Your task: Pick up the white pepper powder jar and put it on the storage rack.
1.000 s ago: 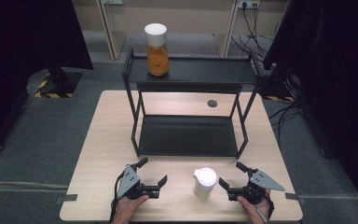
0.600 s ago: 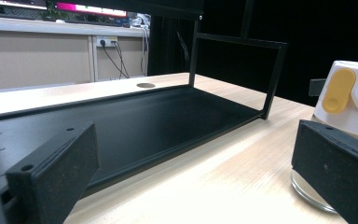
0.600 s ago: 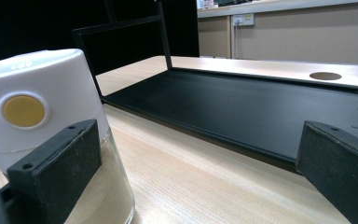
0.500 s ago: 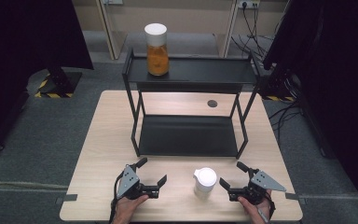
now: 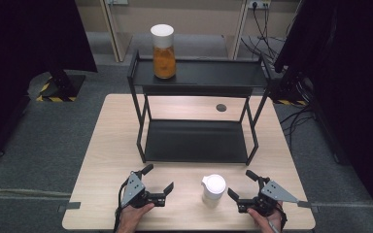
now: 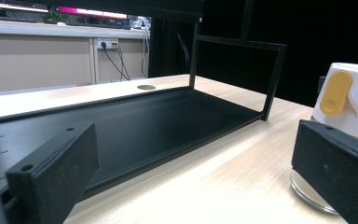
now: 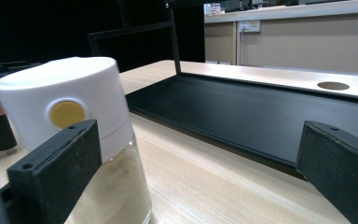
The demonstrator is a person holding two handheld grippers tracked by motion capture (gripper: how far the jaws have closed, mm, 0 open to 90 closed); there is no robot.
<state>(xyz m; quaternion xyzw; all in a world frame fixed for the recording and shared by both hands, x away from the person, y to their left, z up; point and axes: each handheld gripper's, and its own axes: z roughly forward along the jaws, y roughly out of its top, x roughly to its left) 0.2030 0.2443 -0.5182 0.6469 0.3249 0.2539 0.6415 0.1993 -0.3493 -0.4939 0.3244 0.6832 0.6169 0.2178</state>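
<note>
A small glass jar point(image 5: 213, 189) with a white lid stands near the table's front edge, between my two grippers. My left gripper point(image 5: 158, 177) rests to its left, open, with nothing between its jaws. In the left gripper view the jar point(image 6: 349, 102) shows a yellow tab and sits just past the right jaw of the gripper point(image 6: 191, 186). My right gripper point(image 5: 240, 183) lies to the jar's right, also open. In the right gripper view the jar point(image 7: 74, 121) stands behind the left jaw of the gripper point(image 7: 196, 186), apart from it.
A black two-tier rack point(image 5: 196, 141) stands mid-table. On its top shelf is a tall jar of orange contents point(image 5: 163, 51) with a white lid. The lower shelf point(image 6: 135, 126) is bare. A round hole point(image 5: 221, 107) marks the tabletop behind the rack.
</note>
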